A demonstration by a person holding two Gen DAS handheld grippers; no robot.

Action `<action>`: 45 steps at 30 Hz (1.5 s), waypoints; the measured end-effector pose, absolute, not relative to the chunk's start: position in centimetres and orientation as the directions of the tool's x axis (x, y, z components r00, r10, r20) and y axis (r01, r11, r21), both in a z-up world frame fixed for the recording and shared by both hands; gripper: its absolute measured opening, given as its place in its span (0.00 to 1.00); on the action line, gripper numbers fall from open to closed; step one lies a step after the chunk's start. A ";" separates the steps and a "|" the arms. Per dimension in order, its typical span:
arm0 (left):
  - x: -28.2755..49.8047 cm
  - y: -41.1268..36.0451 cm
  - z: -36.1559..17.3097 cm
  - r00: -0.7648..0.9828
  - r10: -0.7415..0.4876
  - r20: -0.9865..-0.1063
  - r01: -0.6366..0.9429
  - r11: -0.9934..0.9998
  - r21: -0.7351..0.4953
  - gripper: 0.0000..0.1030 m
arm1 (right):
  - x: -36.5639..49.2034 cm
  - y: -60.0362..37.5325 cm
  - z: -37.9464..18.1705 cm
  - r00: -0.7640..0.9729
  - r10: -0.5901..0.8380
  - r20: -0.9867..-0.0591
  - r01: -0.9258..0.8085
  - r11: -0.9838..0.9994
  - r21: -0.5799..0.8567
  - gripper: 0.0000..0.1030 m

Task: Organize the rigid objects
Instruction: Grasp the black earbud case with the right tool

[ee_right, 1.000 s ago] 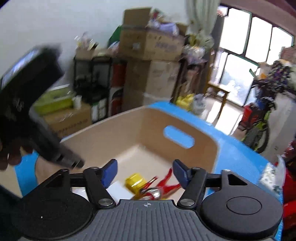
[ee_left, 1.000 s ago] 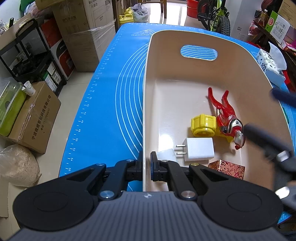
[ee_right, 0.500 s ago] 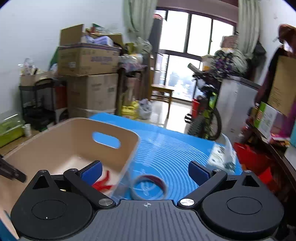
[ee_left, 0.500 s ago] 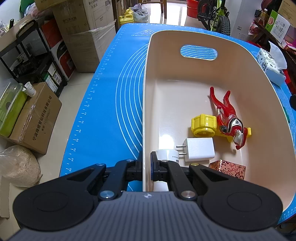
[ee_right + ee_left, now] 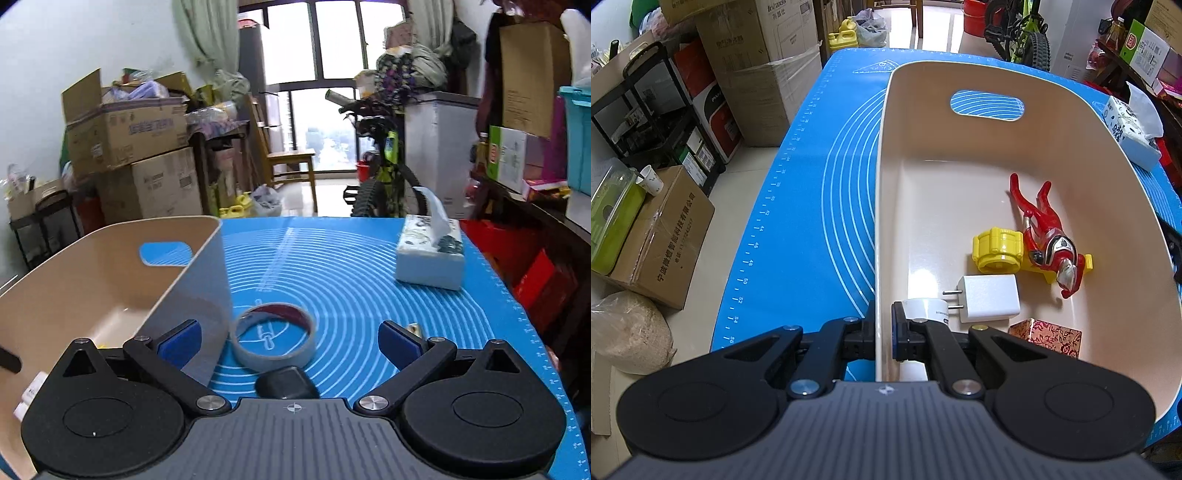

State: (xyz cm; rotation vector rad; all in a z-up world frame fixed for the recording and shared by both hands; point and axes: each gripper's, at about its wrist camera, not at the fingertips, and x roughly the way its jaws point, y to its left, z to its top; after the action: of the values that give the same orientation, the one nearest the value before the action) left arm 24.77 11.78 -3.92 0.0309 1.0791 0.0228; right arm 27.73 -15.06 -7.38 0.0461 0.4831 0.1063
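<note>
A beige bin (image 5: 1071,122) stands on the blue mat (image 5: 820,206). My left gripper (image 5: 883,332) is shut on the bin's left rim. Inside lie a red toy figure (image 5: 1047,240), a yellow ring piece (image 5: 997,249), a white plug charger (image 5: 990,297), a white round adapter (image 5: 925,308) and a red patterned box (image 5: 1049,336). My right gripper (image 5: 290,341) is open and empty, low over the mat beside the bin (image 5: 110,266). A tape roll (image 5: 273,338) and a dark object (image 5: 286,382) lie between its fingers. A small metallic item (image 5: 413,328) peeks behind the right finger.
A tissue box (image 5: 430,258) sits on the mat's far right. Cardboard boxes (image 5: 661,240), a black shelf and a sack stand on the floor left of the table. A bicycle (image 5: 380,173) and a chair stand beyond the far edge.
My right gripper swung out of the bin to the right and down over the mat, open throughout. My left gripper has stayed shut on the rim.
</note>
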 end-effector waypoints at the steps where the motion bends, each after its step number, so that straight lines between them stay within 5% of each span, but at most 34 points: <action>1: 24.8 11.8 -4.0 0.470 0.037 -0.882 -0.004 0.999 0.039 0.07 | 27.8 -15.1 -7.3 0.885 0.095 -0.456 -0.078 0.995 0.056 0.98; 22: 24.9 11.7 -4.1 0.469 0.038 -0.882 0.001 0.999 0.043 0.07 | 30.5 -13.4 -12.7 0.821 0.010 -0.571 -0.078 0.993 -0.094 0.96; 31: 24.9 11.8 -4.1 0.473 0.038 -0.880 0.000 0.999 0.043 0.07 | 31.4 -13.2 -13.6 0.798 0.057 -0.600 -0.138 0.986 -0.089 0.81; 35: 24.9 11.6 -4.1 0.472 0.042 -0.881 -0.005 0.999 0.045 0.07 | 31.4 -13.2 -13.4 0.781 0.137 -0.610 -0.204 0.978 -0.041 0.55; 45: 24.9 11.4 -4.0 0.473 0.054 -0.879 -0.013 0.998 0.054 0.07 | 31.1 -13.7 -11.6 0.783 0.107 -0.613 -0.161 0.986 -0.034 0.54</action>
State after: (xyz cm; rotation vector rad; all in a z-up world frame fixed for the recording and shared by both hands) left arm 24.92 11.37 -4.03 0.0422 1.0770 0.0409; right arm 31.10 -13.74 -11.61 -0.0858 0.6564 0.1452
